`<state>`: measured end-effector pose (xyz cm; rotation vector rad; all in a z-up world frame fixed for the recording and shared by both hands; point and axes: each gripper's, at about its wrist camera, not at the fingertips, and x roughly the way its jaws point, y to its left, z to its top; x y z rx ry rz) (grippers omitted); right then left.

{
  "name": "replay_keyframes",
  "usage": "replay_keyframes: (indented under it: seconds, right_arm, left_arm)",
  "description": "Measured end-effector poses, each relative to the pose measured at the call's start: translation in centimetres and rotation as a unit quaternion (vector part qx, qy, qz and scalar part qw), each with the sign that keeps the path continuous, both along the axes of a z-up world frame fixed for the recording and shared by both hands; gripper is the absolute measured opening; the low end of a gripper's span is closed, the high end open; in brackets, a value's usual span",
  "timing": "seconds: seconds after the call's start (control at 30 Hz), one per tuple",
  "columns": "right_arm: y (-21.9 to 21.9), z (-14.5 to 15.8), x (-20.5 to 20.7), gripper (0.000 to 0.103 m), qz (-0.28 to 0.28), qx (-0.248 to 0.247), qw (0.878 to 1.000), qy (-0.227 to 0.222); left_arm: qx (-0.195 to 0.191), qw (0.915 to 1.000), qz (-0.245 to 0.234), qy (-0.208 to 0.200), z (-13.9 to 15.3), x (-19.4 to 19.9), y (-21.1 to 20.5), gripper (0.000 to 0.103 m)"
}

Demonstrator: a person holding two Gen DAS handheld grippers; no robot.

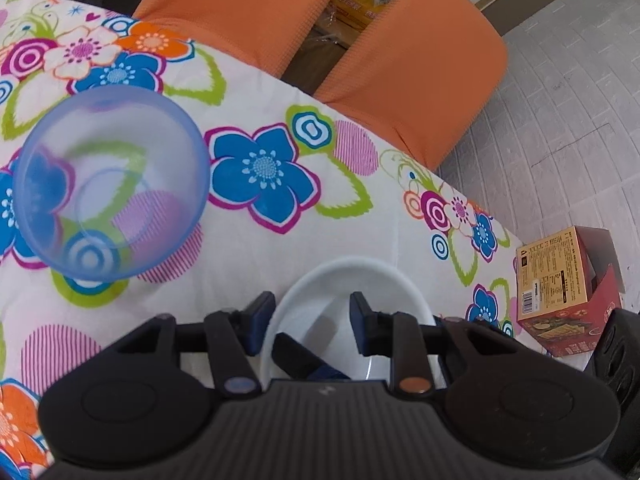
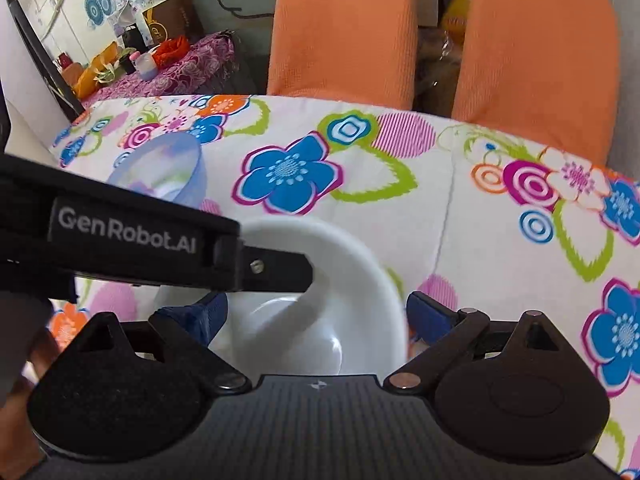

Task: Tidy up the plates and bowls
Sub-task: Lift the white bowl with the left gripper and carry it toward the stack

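Two grippers at a white bowl on a flower-print table, a blue bowl standing apart to the left.

On the left of the table [image 1: 248, 260], with its floral cloth, a translucent blue bowl [image 1: 112, 184] sits upright, well apart from the rest. Right of it, the left gripper [image 1: 312, 320] has its fingers [image 1: 260, 320] spread wide to either side of the near rim of the white bowl [image 1: 352, 280], not clamped on it. In the right wrist view, the right gripper [image 2: 316, 316] likewise has its fingers [image 2: 428, 316] wide apart, flanking the white bowl, gripping nothing; contact with the wall cannot be told. The left gripper's black body crosses that view from the left, over the bowl. Beyond the table's far edge stand two orange chair backs [image 1: 420, 80]; at far right a printed cardboard box [image 1: 560, 280] sits off the table.
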<state>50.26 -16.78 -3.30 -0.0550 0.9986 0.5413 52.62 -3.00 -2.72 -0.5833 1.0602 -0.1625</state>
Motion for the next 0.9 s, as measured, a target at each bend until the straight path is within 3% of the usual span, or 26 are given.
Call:
replay_keyframes:
  seconds: [0.13, 0.3, 0.53, 0.73, 0.9]
  right_arm:
    - [1.1, -0.3, -1.6, 0.084, 0.013, -0.055, 0.998, -0.033]
    - [-0.8, 0.3, -3.4, 0.084, -0.009, -0.076, 0.994, -0.076]
    - [-1.8, 0.0, -7.7, 0.083, -0.022, -0.058, 0.991, -0.121]
    - [-1.9, -0.1, -8.7, 0.084, -0.012, -0.035, 0.991, -0.127]
    - [-1.9, -0.6, -7.6, 0.083, 0.014, -0.041, 0.994, -0.098]
  left_arm:
    - [-0.010, 0.9999, -0.006, 0.004, 0.1, -0.2, 0.1, 0.026]
    - [-0.014, 0.9997, -0.013, 0.016, -0.7, -1.1, 0.6, 0.026]
    - [0.004, 0.9995, -0.032, 0.001, -0.5, -2.8, 0.0, 0.026]
    - [0.003, 0.9991, -0.041, 0.007, -0.4, -2.7, 0.0, 0.026]
    - [0.017, 0.9986, -0.050, 0.006, -0.3, -2.5, -0.5, 0.027]
